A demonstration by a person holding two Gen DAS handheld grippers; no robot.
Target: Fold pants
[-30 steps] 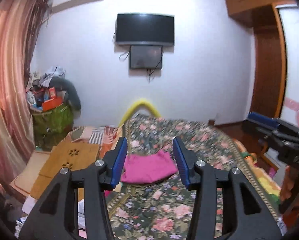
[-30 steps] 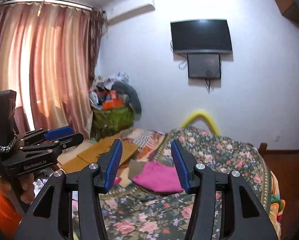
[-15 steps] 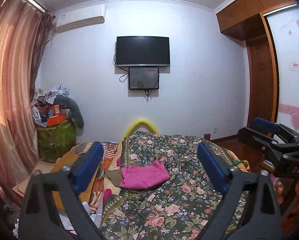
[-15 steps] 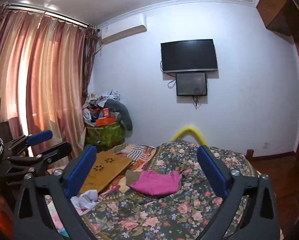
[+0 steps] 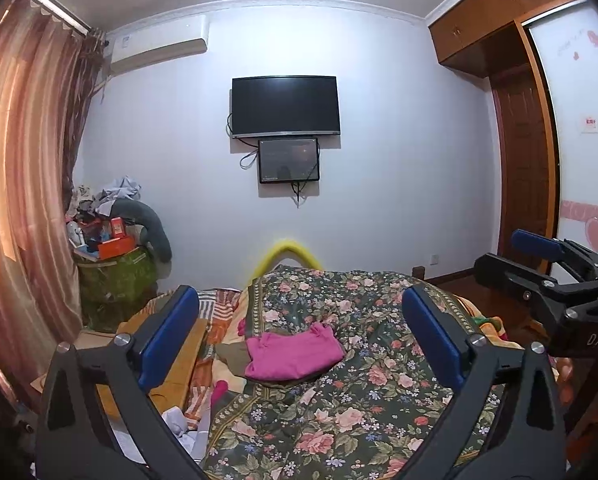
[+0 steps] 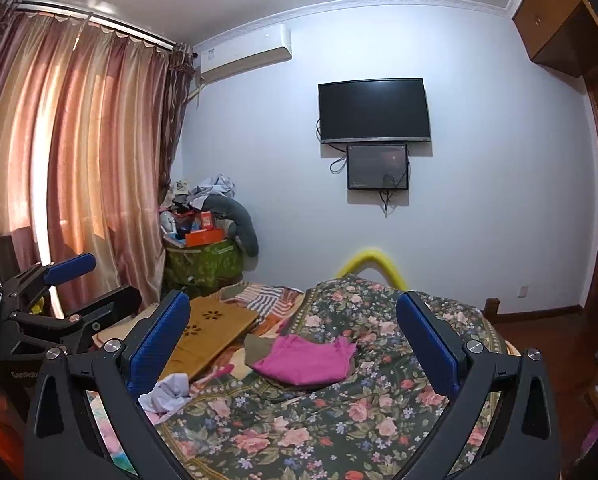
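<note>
the left gripper (image 5: 299,336) sits low in the left wrist view with its two blue-padded fingers (image 5: 169,336) spread wide, nothing between them. a second ago those fingers stood close together in the middle of the frame; half a second ago they were already parted, and now they are about as wide, with the camera tipped up so that more ceiling shows. the right gripper (image 6: 295,340) is likewise spread wide and empty in the right wrist view, where a second ago its blue pads (image 6: 159,340) stood close together.

the folded bright pink pants (image 5: 293,354) lie on the dark floral bedspread (image 5: 363,392) just below the centre of the frame, framed between the left gripper's fingers but well apart from them. their place on the bed is unchanged from the earlier frames. in the right wrist view the same pink pants (image 6: 307,362) lie slightly left of centre, beside a dull olive cloth (image 6: 259,350) that touches their left edge.

the other gripper shows at the right edge of the left wrist view (image 5: 547,280) and at the left edge of the right wrist view (image 6: 55,296).

a wooden lap board with flower cut-outs (image 6: 211,330) rests at centre left, beside the bedspread. a black wall-mounted television (image 5: 285,106) hangs at upper centre, and pink striped curtains (image 6: 79,160) fill the left.
</note>
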